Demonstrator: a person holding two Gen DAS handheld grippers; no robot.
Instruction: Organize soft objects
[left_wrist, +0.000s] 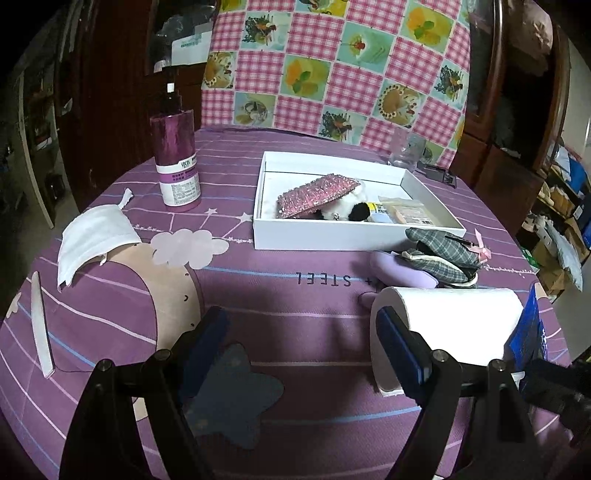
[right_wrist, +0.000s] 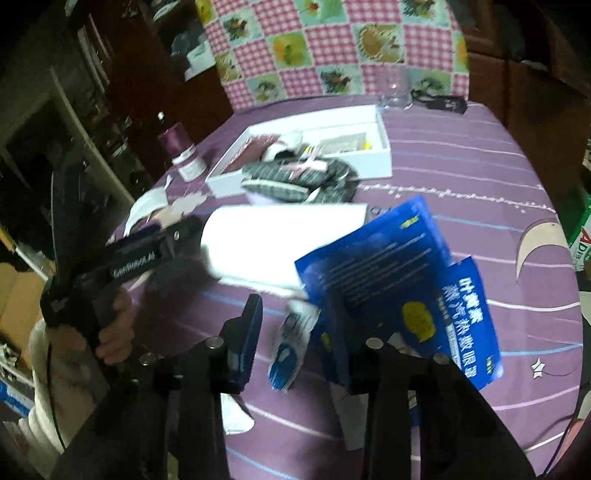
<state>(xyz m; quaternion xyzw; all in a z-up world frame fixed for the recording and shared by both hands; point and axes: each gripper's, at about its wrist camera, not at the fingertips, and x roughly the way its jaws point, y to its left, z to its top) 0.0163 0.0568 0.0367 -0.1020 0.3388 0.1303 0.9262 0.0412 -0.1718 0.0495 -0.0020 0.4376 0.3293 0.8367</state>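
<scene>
In the left wrist view my left gripper (left_wrist: 303, 343) hangs open over the purple tablecloth, nothing between its fingers. A white paper roll (left_wrist: 443, 325) lies just right of its right finger. Beyond it lie a grey plaid fabric piece (left_wrist: 443, 254) and a lilac soft item (left_wrist: 399, 273). A white face mask (left_wrist: 96, 236) lies at the left. In the blurred right wrist view my right gripper (right_wrist: 291, 347) is partly open around a small blue-and-white sachet (right_wrist: 291, 343). A gap shows beside its left pad. A large blue pouch (right_wrist: 399, 280) covers its right finger.
A white box (left_wrist: 332, 240) holds a pink sequin pouch (left_wrist: 317, 195), a black-and-white plush (left_wrist: 351, 210) and packets. A purple bottle (left_wrist: 177, 162) stands at the back left, a clear glass (left_wrist: 406, 151) behind the box. A hand (right_wrist: 114, 325) holds the left gripper (right_wrist: 166, 236).
</scene>
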